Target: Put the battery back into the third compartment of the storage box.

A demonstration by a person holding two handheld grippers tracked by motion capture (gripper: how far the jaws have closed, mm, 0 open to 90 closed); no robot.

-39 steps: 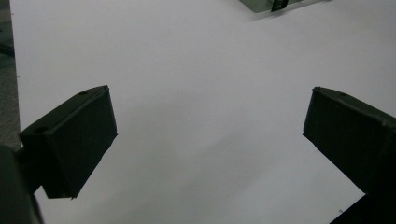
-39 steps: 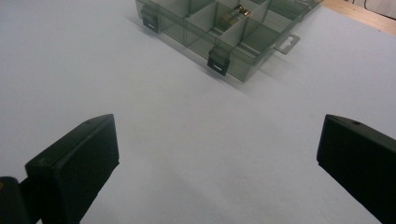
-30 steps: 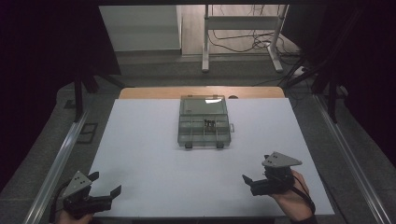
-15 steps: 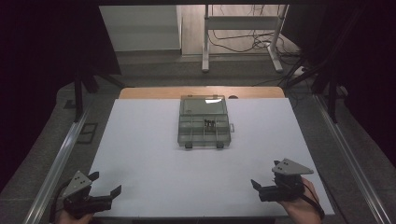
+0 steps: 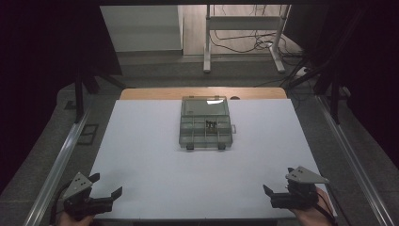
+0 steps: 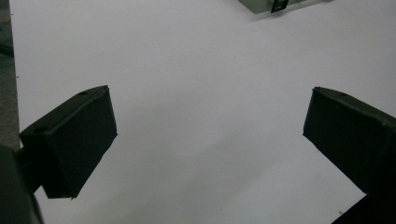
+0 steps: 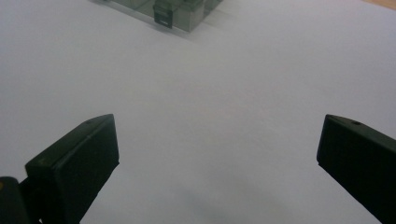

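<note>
A clear grey compartment box (image 5: pixel 206 123) lies shut in the middle of the white table (image 5: pixel 155 155), with small dark parts in one compartment. My left gripper (image 5: pixel 107 184) hovers at the near left corner, open, with nothing between its jaws. In the left gripper view the left gripper (image 6: pixel 210 126) faces bare white surface, and a corner of the box (image 6: pixel 275 4) sits at the top edge. My right gripper (image 5: pixel 278 180) is at the near right, open and empty. In the right gripper view the right gripper (image 7: pixel 217 140) points toward the box (image 7: pixel 163 11) and its latch.
A wooden strip (image 5: pixel 160 93) runs along the table's far edge. Metal rails (image 5: pixel 61 155) flank the table on both sides. A stand's legs and cables (image 5: pixel 244 42) are on the floor beyond. White surface stretches between the grippers and the box.
My right gripper has drawn back toward the near edge and a little to the right. The left gripper has barely shifted. The box has not moved.
</note>
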